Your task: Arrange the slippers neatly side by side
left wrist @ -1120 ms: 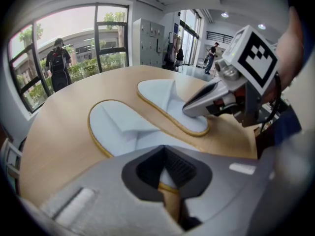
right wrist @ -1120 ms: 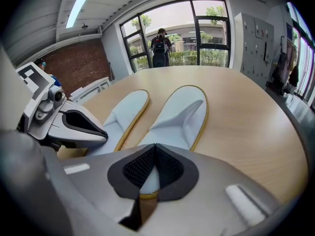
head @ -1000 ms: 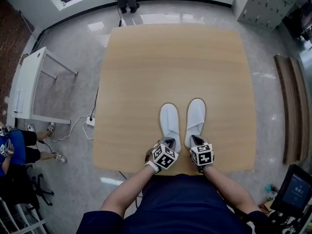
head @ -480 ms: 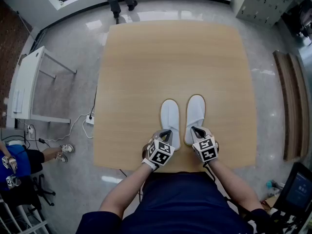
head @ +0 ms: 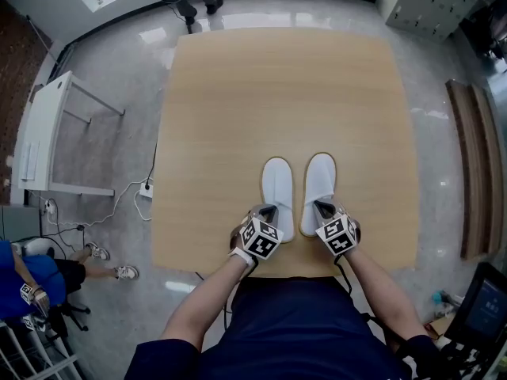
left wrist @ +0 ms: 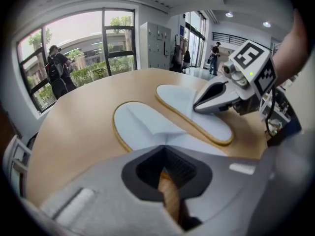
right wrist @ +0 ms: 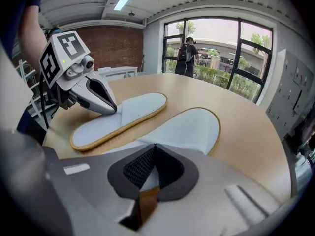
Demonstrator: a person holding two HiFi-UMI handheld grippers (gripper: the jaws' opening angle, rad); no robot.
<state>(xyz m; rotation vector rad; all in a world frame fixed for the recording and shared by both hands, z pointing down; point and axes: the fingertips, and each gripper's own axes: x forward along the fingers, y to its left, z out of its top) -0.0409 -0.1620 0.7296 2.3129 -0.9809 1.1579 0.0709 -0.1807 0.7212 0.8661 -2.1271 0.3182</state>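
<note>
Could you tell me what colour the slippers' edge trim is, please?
Yellowish tan trim on white slippers; clearest in the left gripper view.

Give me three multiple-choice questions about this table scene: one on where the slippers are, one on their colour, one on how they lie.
1. Where on the table are the left slipper and right slipper?
A. near the person's edge
B. at the far edge
C. at the left corner
2. What colour are their tops?
A. black
B. white
C. red
3. How do they lie?
A. stacked
B. one flipped over
C. side by side, soles down

1 A, the head view shows them close to the person's edge.
2 B, both gripper views show white tops with tan rims.
3 C, they lie parallel with a narrow gap between them.
</note>
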